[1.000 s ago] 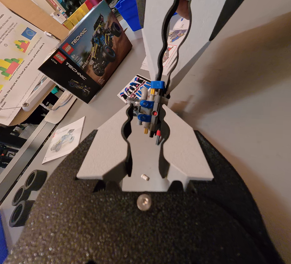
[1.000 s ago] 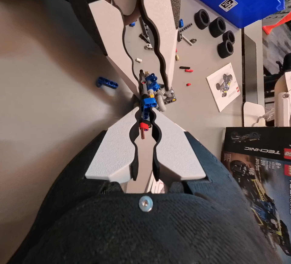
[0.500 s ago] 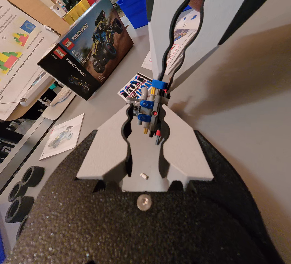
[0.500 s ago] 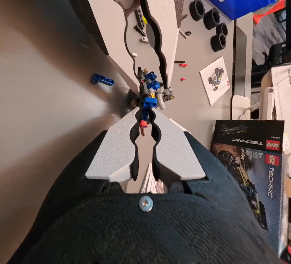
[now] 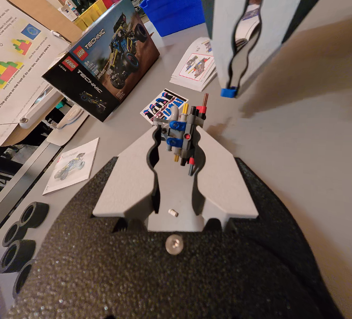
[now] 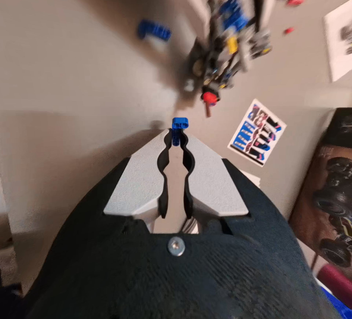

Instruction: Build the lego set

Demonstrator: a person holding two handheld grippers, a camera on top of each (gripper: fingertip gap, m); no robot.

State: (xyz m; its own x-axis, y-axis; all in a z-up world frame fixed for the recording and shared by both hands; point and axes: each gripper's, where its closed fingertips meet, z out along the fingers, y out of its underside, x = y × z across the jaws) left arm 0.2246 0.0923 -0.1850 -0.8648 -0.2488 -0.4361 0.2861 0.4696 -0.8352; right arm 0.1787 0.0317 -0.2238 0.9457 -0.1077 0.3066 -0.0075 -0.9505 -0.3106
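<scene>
My left gripper [image 5: 177,131] is shut on a small lego assembly [image 5: 181,134] of grey, blue, yellow, black and red parts and holds it upright above the grey table. A brown axle with a red bush [image 5: 201,109] sticks out of its top. My right gripper [image 6: 177,132] is shut on a small blue L-shaped piece [image 6: 180,122]. In the left wrist view that gripper [image 5: 231,87] hangs up and to the right of the assembly, apart from it, with the blue piece [image 5: 228,92] at its tip. The assembly [image 6: 228,52] is blurred in the right wrist view.
On the table are the lego box [image 5: 106,73], an open instruction book [image 5: 194,66], a sticker sheet [image 5: 163,106], a small booklet [image 5: 72,165], black tyres [image 5: 19,243], blue bins [image 5: 171,9] and a small white pin [image 5: 173,212]. A blue beam [image 6: 154,31] lies loose. Tip to tip, the grippers are about 9 cm apart.
My right gripper, earlier tip to tip with the assembly, has pulled away up and to the right with the blue piece. The axle with the red bush now shows. The left gripper holds still.
</scene>
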